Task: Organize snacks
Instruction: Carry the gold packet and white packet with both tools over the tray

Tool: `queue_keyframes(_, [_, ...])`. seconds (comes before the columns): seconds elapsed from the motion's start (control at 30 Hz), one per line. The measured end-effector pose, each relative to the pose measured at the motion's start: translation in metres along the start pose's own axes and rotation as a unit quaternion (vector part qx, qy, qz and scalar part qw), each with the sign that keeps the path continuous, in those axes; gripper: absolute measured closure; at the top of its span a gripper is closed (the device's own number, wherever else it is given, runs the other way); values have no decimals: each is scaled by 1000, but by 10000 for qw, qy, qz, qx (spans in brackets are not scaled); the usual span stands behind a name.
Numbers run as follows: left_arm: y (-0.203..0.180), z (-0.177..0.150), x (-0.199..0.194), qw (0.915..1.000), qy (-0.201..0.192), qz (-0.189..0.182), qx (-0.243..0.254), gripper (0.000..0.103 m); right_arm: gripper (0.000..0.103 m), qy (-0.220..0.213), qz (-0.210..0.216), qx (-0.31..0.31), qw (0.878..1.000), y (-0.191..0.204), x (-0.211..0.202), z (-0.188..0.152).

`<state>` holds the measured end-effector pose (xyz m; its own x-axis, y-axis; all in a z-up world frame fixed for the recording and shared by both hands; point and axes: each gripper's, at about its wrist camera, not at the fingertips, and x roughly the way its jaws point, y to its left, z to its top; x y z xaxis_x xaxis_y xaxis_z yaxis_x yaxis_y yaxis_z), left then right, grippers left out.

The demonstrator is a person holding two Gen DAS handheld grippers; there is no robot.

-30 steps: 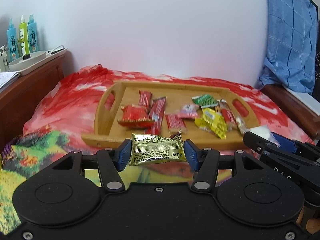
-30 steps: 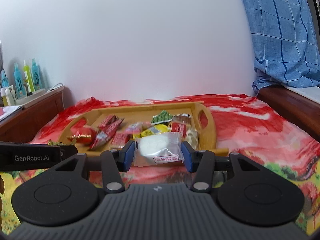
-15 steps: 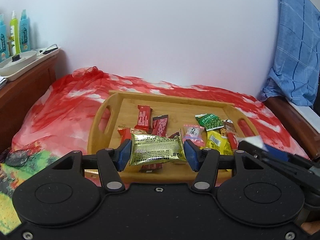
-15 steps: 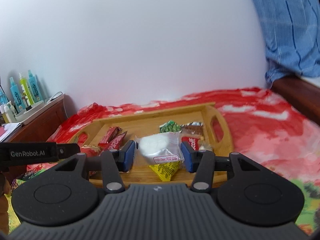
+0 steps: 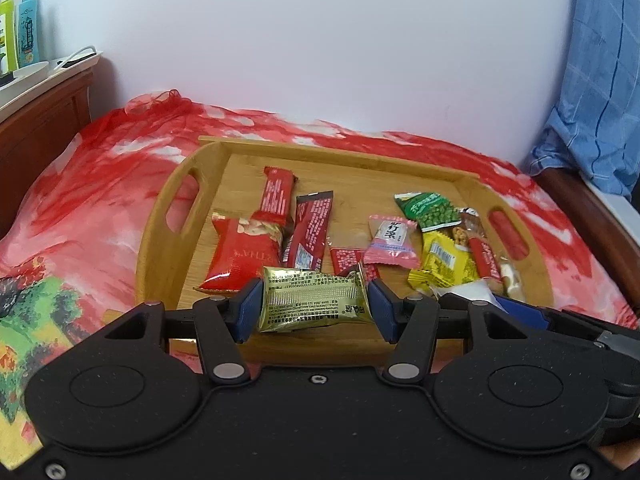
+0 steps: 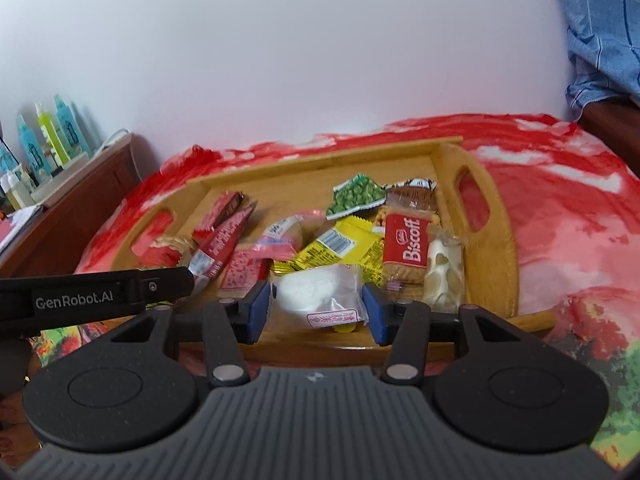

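A wooden tray point(image 5: 160, 248) with two handles lies on the red bedspread and holds several snack packets; it also shows in the right wrist view point(image 6: 484, 240). My left gripper point(image 5: 315, 307) is shut on a gold foil packet point(image 5: 314, 298), held over the tray's near edge. My right gripper point(image 6: 317, 308) is shut on a white packet point(image 6: 320, 296), also over the tray's near edge, right of the left gripper. In the tray lie a red bag point(image 5: 242, 254), a green pea packet point(image 6: 356, 196), a yellow packet point(image 6: 340, 248) and a Biscoff packet point(image 6: 406, 248).
A wooden nightstand point(image 5: 36, 128) with bottles point(image 5: 18, 28) stands at the left. A blue checked cloth point(image 5: 600, 80) hangs at the right over a wooden bed frame point(image 5: 592, 216). A white wall is behind the bed.
Both grippers have moved forward and higher toward the tray, each still holding its packet. They now hang over the tray's near edge, and the view looks down into it.
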<state>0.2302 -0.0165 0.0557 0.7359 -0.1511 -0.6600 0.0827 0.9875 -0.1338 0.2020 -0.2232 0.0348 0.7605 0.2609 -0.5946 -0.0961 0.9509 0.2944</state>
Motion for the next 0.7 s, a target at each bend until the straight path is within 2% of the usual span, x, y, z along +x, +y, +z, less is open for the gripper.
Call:
queue_keyframes(0.27, [-2, 1, 18, 9996, -102, 203, 144, 48, 49, -31, -74, -120, 9999, -4, 12, 7])
queue_keyframes(0.7, [1, 13, 40, 9992, -272, 260, 106, 48, 48, -162, -131, -55, 9998, -11, 22, 16])
